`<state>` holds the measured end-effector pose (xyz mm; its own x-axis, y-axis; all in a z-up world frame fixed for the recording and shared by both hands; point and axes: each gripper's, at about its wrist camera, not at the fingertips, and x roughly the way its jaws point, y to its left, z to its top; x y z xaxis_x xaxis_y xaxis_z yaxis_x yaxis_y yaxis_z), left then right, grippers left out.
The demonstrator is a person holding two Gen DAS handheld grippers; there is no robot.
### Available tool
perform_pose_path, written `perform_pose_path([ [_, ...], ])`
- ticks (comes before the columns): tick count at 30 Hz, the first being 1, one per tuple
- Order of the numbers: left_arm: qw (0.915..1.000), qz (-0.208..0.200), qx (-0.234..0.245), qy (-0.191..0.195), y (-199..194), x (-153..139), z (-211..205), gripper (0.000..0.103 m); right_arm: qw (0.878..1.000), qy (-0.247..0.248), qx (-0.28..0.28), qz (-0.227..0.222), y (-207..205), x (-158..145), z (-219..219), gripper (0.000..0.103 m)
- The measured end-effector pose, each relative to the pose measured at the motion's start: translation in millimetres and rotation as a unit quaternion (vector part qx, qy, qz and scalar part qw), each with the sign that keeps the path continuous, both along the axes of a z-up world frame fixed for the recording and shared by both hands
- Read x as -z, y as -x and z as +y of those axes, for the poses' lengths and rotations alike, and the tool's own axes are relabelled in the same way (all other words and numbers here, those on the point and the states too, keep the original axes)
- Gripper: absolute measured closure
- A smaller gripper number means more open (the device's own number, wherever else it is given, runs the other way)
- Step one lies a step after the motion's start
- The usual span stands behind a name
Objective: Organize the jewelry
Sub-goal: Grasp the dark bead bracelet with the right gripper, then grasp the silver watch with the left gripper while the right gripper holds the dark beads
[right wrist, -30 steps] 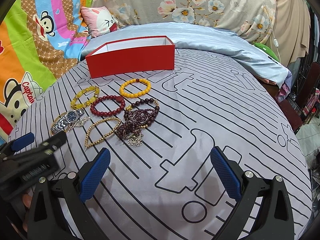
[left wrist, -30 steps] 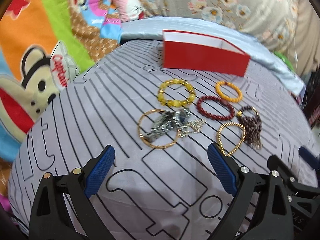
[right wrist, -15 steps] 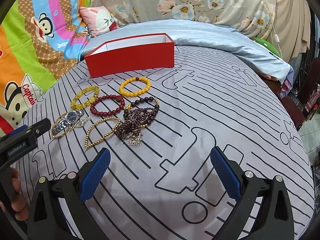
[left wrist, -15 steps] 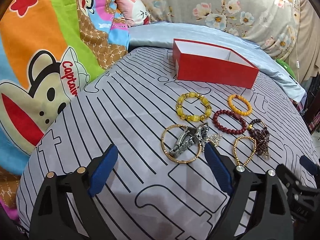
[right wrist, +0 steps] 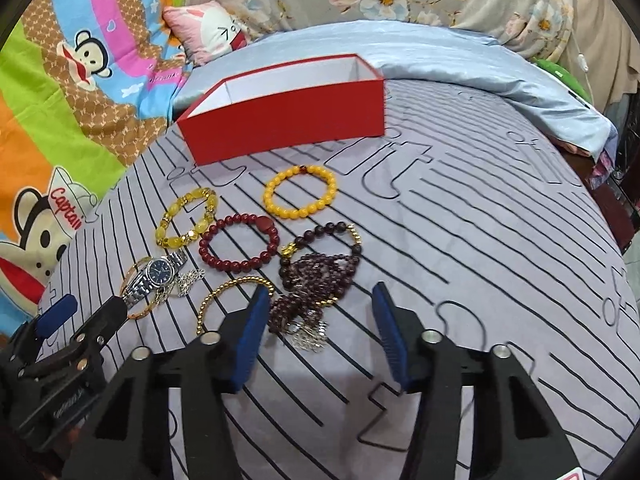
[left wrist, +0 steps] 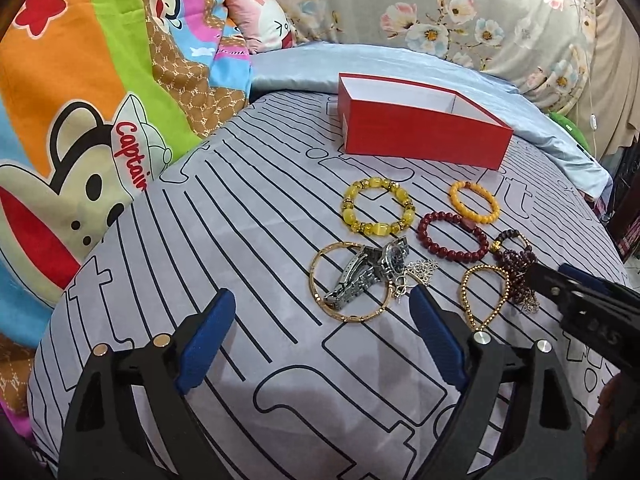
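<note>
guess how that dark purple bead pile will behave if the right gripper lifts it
The bead pile is probably floppy: thin strands lie heaped and tangled. A lift may trail loops and the silver charm. It touches the gold bead bracelet, so that could drag along.

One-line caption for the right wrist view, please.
Open right gripper above dark purple beads, with bracelets, a watch and an open red box on the bedspread.

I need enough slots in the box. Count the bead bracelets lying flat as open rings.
5: pale yellow, orange, dark red, small gold beads near the right gripper's fingers, dark purple partly under the garnet pile, which may hide more.
</note>
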<state>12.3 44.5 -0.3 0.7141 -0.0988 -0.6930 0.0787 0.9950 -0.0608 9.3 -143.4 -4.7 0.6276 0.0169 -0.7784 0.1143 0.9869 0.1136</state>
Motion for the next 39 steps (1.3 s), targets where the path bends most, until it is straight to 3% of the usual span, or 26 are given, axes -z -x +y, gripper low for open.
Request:
perform_pose_path([
  [6,1.0,0.002,0.002,0.007,0,1,2,0.017,1.0,-0.001,-0.001,0.013,-5,9,3,0.076],
  [7,0.9999,0.005,0.001,0.009,0,2,3,0.017,1.0,-0.002,-0.003,0.013,-5,9,3,0.084],
  [9,0.9998,0.01,-0.003,0.016,-2,3,6,0.017,1.0,-0.004,-0.002,0.011,-4,8,2,0.089],
  [17,0.9995,0.012,-0.012,0.028,-2,4,11,0.017,1.0,-0.027,0.002,-0.008,20,-4,-16,0.093],
  [22,0.9997,-0.003,0.011,0.023,-6,-5,-1,0.018,0.999,-0.044,0.006,-0.022,36,-18,-30,0.093],
  [26,0.9988,0.009,0.036,0.031,-23,-5,-13,0.031,0.998,-0.055,0.006,-0.027,42,-25,-35,0.093],
  [28,0.9987,0.015,0.04,0.028,-29,-2,-18,0.032,0.998,-0.057,0.006,-0.03,44,-27,-36,0.093],
  [36,0.9972,0.041,0.056,0.028,-41,9,-26,0.059,0.998,-0.063,0.003,-0.028,43,-28,-37,0.093],
  [39,0.9965,0.046,0.062,0.033,-42,11,-26,0.076,0.998,-0.063,0.002,-0.024,42,-26,-35,0.093],
])
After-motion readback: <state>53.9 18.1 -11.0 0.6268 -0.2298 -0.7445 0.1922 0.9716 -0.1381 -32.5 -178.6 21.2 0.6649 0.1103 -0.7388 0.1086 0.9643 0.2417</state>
